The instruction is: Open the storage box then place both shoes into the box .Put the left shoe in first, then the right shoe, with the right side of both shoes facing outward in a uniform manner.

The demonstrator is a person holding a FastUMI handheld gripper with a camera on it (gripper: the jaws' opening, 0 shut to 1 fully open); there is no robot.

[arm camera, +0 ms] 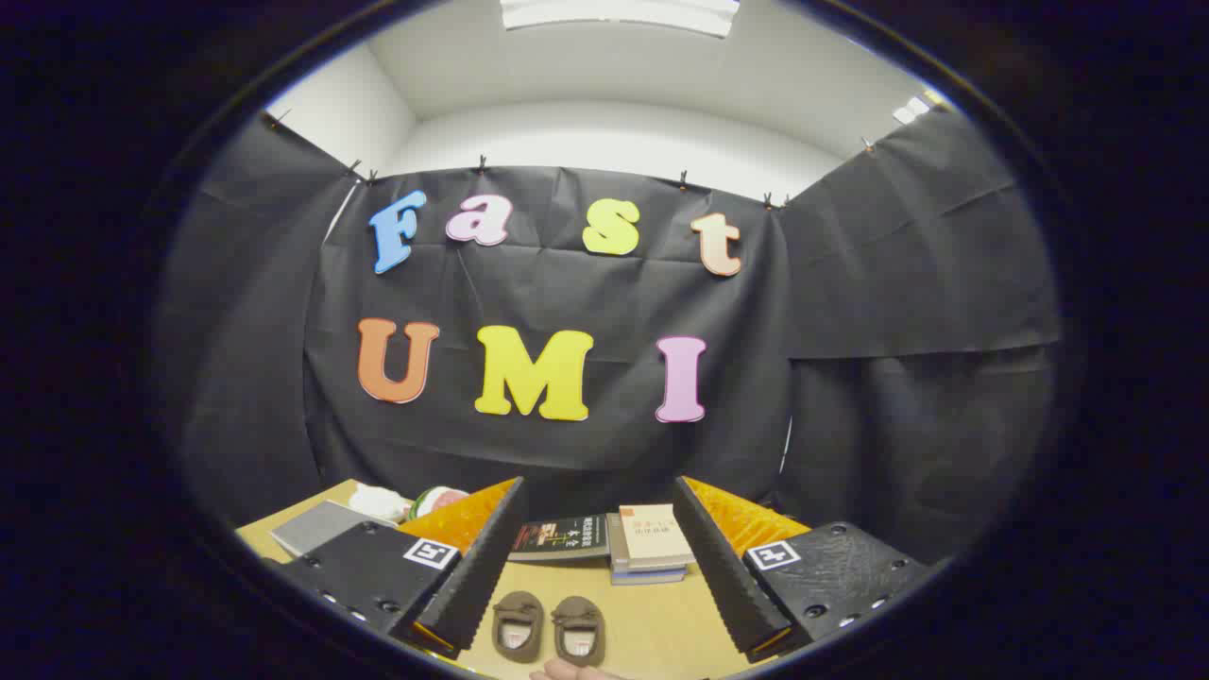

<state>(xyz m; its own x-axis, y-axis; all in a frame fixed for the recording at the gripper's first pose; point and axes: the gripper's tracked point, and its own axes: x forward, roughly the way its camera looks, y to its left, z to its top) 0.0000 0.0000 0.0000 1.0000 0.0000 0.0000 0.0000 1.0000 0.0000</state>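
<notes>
A stack of books (650, 546) lies on the wooden table (652, 628), a grey pad (316, 525) off to one side.

Two brown shoes (548, 628) at six o'clock, one tool (595, 581) with two fingers spread apart, several books (652, 543) stacked beyond.

A booth is formed by black cloth (567, 397), which is hung with small clips (482, 163) along its upper edge and is creased in many places. Above the cloth, white walls (604, 142) and a white ceiling (661, 66) are seen. A long ceiling lamp (619, 13) is lit overhead. Below, a light wooden table (652, 628) is placed against the cloth.
</notes>
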